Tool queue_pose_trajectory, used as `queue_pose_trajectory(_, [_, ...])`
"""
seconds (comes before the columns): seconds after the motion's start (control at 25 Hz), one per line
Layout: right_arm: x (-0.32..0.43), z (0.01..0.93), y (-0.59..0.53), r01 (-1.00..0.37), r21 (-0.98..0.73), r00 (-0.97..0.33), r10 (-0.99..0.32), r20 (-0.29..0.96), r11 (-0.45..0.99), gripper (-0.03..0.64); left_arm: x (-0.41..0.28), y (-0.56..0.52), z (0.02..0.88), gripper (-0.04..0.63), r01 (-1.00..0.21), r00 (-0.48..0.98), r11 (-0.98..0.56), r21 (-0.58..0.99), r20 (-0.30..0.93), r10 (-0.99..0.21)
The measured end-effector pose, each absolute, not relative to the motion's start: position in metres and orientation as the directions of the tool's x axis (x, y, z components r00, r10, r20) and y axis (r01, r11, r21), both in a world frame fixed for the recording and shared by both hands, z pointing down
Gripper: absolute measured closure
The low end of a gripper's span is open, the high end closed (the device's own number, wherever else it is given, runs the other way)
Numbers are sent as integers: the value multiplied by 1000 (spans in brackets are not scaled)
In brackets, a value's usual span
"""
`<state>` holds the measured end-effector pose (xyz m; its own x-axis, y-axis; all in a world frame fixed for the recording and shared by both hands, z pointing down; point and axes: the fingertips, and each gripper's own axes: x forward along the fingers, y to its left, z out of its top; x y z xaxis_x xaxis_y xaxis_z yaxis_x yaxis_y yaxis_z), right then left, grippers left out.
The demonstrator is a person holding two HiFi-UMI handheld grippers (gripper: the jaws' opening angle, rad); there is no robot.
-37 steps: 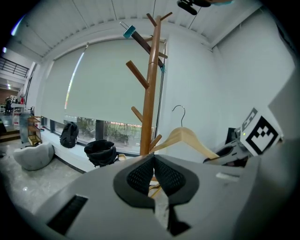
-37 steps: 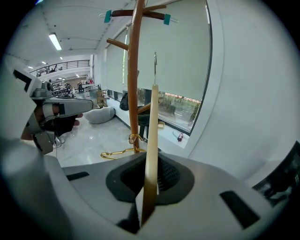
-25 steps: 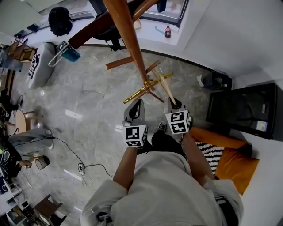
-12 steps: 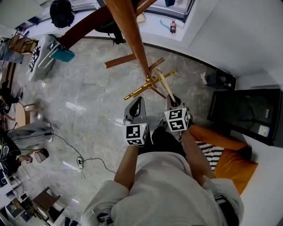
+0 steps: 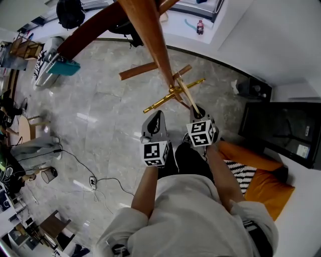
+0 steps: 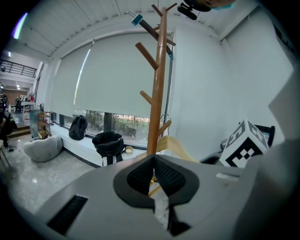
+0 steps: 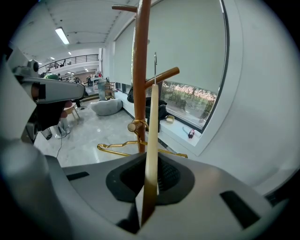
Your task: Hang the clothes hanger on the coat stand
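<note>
The wooden coat stand (image 5: 150, 35) rises just ahead of me, its pole (image 7: 140, 70) filling the middle of the right gripper view. My right gripper (image 5: 197, 113) is shut on a pale wooden clothes hanger (image 5: 188, 98). That hanger (image 7: 151, 140) shows edge-on between the jaws, with its metal hook (image 7: 155, 65) up beside a slanting peg (image 7: 161, 77). A gold hanger (image 5: 165, 100) hangs on a low peg of the stand. My left gripper (image 5: 157, 116) is shut and holds nothing. It is just left of the right one and points at the pole (image 6: 157, 93).
A long dark peg (image 5: 85, 35) carries a teal object (image 5: 62, 68) at its tip. A grey beanbag (image 5: 42, 65) and a black backpack (image 5: 70, 12) lie at the far left. At right are a black cabinet (image 5: 281, 130) and an orange cushion (image 5: 266, 185). Cables (image 5: 85, 175) cross the marble floor.
Both grippers and the wooden hanger stay in nearly the same place beside the pole. The head view has drifted a little.
</note>
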<state>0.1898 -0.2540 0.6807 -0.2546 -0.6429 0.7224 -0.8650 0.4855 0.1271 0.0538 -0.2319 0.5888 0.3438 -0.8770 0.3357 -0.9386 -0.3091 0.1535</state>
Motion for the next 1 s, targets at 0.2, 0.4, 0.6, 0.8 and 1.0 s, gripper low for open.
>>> queue_pose_trajectory(0.2, [187, 692, -258, -864, 127, -252, -636, 729, 487, 600, 50, -234, 596, 586, -941, 336, -300, 156, 344, -877])
queue_pose_trajectory(0.4, [184, 701, -262, -858, 135, -252, -636, 730, 496, 601, 50, -234, 600, 586, -942, 334, -296, 158, 350, -875])
queue_pose_trajectory(0.6, [182, 709, -265, -853, 139, -254, -634, 731, 503, 600, 50, -232, 606, 586, -942, 332, -292, 163, 362, -871])
queue_pose_trajectory(0.8, [182, 715, -268, -849, 150, -253, -639, 726, 506, 600, 48, -233, 608, 586, -945, 324, -282, 164, 368, -872])
queue_pose_trajectory(1.0, [184, 725, -270, -849, 154, -248, -639, 729, 505, 600, 49, -232, 611, 586, -946, 321, -280, 161, 372, -871])
